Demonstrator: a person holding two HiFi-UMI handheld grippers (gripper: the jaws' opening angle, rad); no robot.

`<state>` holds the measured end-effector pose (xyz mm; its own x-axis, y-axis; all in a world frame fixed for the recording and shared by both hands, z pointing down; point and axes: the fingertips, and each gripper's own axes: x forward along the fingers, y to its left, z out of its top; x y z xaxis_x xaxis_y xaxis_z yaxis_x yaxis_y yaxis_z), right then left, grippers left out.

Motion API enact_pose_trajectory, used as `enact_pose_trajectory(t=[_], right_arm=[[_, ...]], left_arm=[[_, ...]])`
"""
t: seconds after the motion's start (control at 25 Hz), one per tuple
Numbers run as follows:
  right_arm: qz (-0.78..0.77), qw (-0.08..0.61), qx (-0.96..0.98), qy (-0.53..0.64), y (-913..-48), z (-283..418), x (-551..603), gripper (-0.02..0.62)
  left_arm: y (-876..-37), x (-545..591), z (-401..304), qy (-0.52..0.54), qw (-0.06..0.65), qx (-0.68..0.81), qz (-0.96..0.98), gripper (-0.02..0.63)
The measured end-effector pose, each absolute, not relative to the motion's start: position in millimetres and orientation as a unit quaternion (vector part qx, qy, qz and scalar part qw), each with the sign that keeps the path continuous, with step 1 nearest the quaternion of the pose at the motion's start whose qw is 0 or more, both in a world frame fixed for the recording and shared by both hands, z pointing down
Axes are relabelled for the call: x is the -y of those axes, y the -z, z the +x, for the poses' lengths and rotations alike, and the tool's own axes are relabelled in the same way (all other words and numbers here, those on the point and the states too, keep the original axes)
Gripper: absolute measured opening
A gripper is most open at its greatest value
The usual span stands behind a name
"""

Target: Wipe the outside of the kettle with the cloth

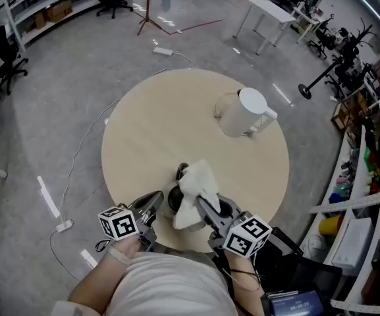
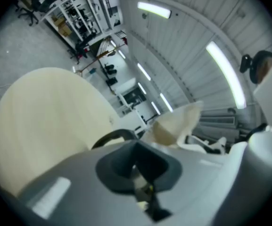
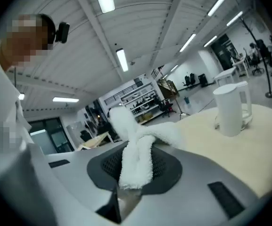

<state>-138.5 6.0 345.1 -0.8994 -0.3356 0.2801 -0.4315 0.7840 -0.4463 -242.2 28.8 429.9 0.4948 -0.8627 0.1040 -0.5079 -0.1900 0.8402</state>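
The white kettle [image 1: 242, 114] stands upright on the far right part of the round pale table [image 1: 150, 137]; the right gripper view shows the kettle [image 3: 230, 109] some way ahead. My right gripper [image 1: 203, 206] is shut on the white cloth [image 1: 195, 189], lifted over the table's near edge. The cloth [image 3: 136, 159] is pinched between the jaws and flops forward. My left gripper [image 1: 155, 199] hovers just left of it, jaws together with nothing in them. In the left gripper view, the cloth [image 2: 176, 124] hangs ahead to the right. A dark round object [image 1: 174, 197] lies partly hidden under the cloth.
Cables and a power strip [image 1: 163, 51] lie on the grey floor left of and behind the table. A white desk [image 1: 269, 15] stands far back. Shelves with bottles [image 1: 357, 176] line the right side. The person's torso [image 1: 170, 285] is against the table's near edge.
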Motion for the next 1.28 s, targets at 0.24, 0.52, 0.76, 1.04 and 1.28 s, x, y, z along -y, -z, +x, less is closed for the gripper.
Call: enact_pose_trajectory(t=[0.24,0.52,0.76,1.04,1.28], right_arm=[[0.137,0.272,0.922,-0.241,-417,-162,-64,0.074],[0.295,0.065,0.916,-0.264,-360,-106,-11,0.074],[0.336,0.041,0.913,-0.229,-345,-92,-2,0.072],[0.344,0.051,0.912,-0.220,-345,-87,-15,0.072],[0.348,0.058,0.911,-0.213,-348,-86,-20,0.072]], left_arm=[[-418,-44,-241,0.199,0.443,0.437,0.757,-0.008],[-351,-37,-218,0.195,0.340,0.388,0.834,-0.006],[-312,-42,-161,0.165,0.265,0.282,0.907,-0.005],[-315,-47,-159,0.170,0.287,0.282,0.900,-0.005],[-326,-43,-172,0.166,0.292,0.310,0.889,-0.005]])
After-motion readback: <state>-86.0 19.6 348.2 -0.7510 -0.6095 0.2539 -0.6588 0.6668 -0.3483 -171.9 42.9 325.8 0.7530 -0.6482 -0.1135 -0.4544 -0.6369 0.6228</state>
